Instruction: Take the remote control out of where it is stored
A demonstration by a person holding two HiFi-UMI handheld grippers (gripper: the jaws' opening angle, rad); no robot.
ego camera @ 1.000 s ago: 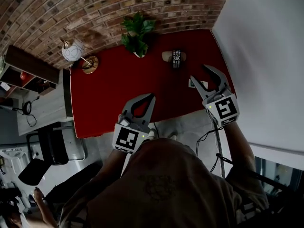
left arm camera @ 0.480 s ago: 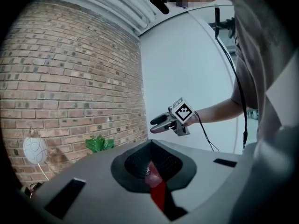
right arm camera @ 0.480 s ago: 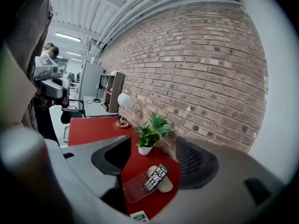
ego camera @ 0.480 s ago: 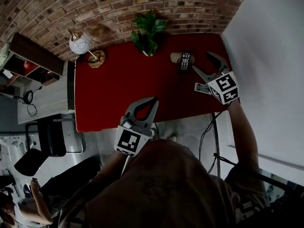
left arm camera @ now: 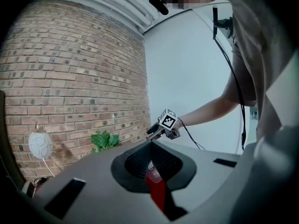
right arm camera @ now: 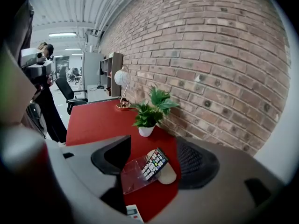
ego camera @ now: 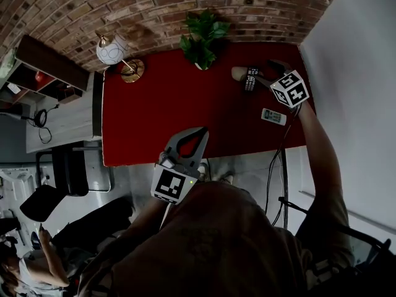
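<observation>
The remote (ego camera: pixel 250 79) (right arm camera: pixel 154 164) is black and stands tilted in a clear holder (right arm camera: pixel 132 175) on a pale oval base (right arm camera: pixel 167 175). It is at the far side of the red table (ego camera: pixel 154 110), close to the brick wall (ego camera: pixel 154 8) and just right of the plant (ego camera: pixel 203 42) (right arm camera: pixel 149 111).

The right gripper (ego camera: pixel 264 73) (right arm camera: pixel 154 143) points down at the remote. Its jaws have just been opening and stand wide. In the right gripper view the remote and its holder show in the gap between them, and neither pad presses on the remote. From the head view one jaw tip lies right by the remote; whether it touches cannot be told.

A small white remote (ego camera: pixel 273 116) (right arm camera: pixel 133 213) lies flat on the table, nearer the person and below the right gripper's cube.

The left gripper (ego camera: pixel 201 130) (left arm camera: pixel 150 146) hangs over the table's near edge, well apart from the remote. Its jaw tips meet and nothing is between them.

A lamp (ego camera: pixel 111 51) (right arm camera: pixel 122 78) with a round white shade stands at the table's far left corner.
</observation>
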